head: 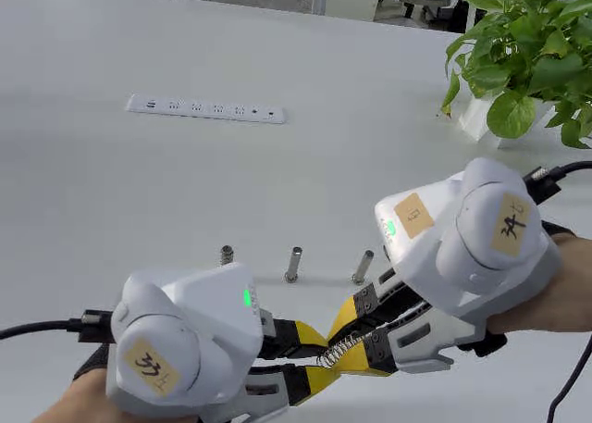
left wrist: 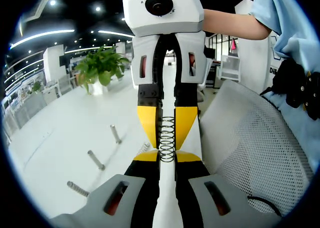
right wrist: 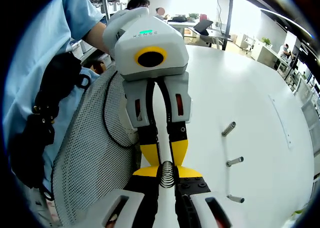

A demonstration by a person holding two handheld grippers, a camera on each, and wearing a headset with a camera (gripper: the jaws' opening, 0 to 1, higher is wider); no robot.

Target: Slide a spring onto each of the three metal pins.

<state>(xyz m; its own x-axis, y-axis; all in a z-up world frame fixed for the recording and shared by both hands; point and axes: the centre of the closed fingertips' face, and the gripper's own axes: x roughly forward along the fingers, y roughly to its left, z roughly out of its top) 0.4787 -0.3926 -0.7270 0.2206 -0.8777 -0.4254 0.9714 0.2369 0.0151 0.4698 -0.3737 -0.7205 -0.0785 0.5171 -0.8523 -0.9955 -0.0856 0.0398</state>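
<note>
Stickered "33", my left gripper (head: pixel 316 358) meets right gripper (head: pixel 348 342), "34", tip-to-tip at lower centre, both clenched on one spring (head: pixel 338 352).

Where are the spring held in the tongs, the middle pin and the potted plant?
spring (head: pixel 338 352), head view, middle of its coils.
middle pin (head: pixel 293 265), head view, halfway up its shaft.
potted plant (head: pixel 511 115), head view, a large leaf.
</note>
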